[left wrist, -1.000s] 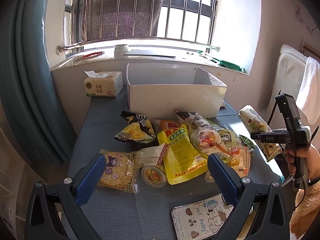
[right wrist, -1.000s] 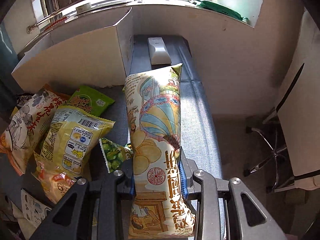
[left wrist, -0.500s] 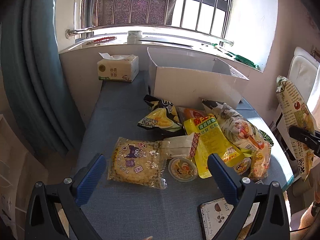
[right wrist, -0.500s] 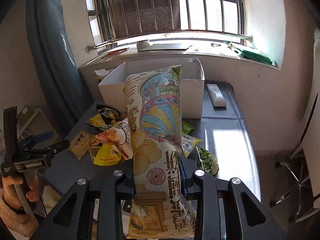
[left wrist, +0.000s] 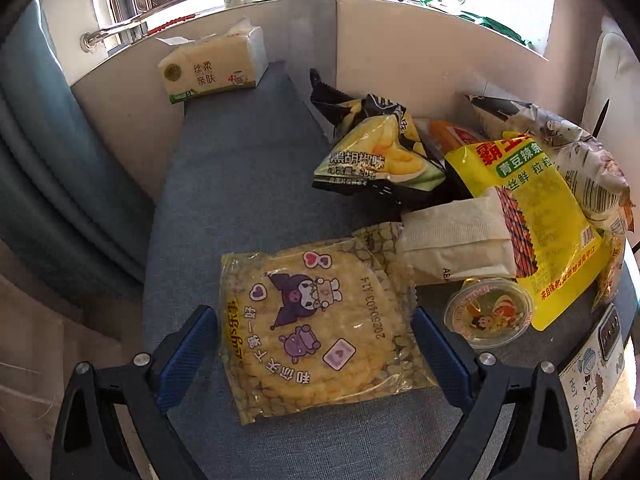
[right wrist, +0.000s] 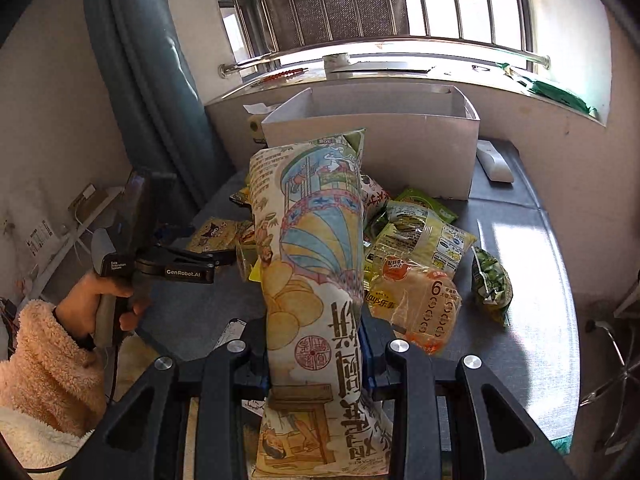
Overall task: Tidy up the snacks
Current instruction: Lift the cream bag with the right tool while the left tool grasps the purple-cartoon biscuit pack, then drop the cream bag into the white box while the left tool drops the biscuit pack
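The far end of the table (left wrist: 248, 184) is hidden behind the white box (right wrist: 400, 148), and none of the box's floor shows from either view. In the left wrist view the snack pile at the right overlaps heavily: a red packet (left wrist: 452, 136) shows only a corner under the yellow bag (left wrist: 532, 216), and the grey printed bag (left wrist: 576, 152) is cut off by the frame edge. A jelly cup (left wrist: 488, 314) sits in front of a folded paper napkin pack (left wrist: 452, 240). A tissue pack (left wrist: 212, 68) stands at the back by the wall.

The left hand-held gripper (left wrist: 316, 348) has its jaws wide apart and has just been narrowing them a little; the flat corn cracker pack (left wrist: 316, 320) lies on the table between the blue pads (left wrist: 188, 356), neither pad visibly pressing on it. In the right wrist view a hand (right wrist: 96, 304) in a fuzzy sleeve holds that gripper's handle.

The right hand-held gripper (right wrist: 314, 364) is clamped on a tall chip bag (right wrist: 316, 264), which stands upright out of the jaws, above the table and in front of the box. The bag blocks much of the pile behind it; its lower end runs out of the frame.
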Available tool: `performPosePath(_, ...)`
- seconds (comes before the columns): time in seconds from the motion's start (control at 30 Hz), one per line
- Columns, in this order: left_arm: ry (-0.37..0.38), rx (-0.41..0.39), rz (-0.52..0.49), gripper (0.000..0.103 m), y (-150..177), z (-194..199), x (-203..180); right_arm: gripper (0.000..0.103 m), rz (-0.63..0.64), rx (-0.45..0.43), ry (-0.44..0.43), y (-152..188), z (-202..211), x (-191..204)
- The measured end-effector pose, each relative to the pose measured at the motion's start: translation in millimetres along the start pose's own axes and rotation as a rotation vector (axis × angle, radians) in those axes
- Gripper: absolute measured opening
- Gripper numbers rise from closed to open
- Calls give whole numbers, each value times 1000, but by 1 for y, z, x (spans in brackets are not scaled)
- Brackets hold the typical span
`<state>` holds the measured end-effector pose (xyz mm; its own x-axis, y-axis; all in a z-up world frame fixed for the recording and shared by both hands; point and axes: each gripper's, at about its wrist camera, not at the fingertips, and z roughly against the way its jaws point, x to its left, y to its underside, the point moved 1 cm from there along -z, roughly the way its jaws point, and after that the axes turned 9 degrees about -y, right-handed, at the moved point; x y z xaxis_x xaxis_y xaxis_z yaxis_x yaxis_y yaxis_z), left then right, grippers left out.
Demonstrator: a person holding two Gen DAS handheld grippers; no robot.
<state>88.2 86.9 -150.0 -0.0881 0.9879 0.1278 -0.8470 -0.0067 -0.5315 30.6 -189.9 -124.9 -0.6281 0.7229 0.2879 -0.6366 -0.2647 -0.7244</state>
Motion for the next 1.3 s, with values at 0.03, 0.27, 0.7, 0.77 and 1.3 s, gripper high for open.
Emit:
performPosePath(0.03, -1, -7, 17, 90, 0, 1, 2, 35, -2, 2, 0, 0, 0, -1)
performPosePath(0.27, -44, -91, 65, 80, 9, 35, 8, 35, -26, -17, -5, -4, 3, -7)
performPosePath(0.7, 117, -382, 247, 80, -139, 120, 2, 35, -24, -137, 46, -162, -17, -43)
performPosePath(0.77, 138, -357, 256, 80, -176, 110, -3, 35, -51, -100, 60, -200, -36, -60)
performPosePath(1.3, 153, -200, 358, 103, -240, 47, 4, 103, -195, -75, 57, -285, -94, -127)
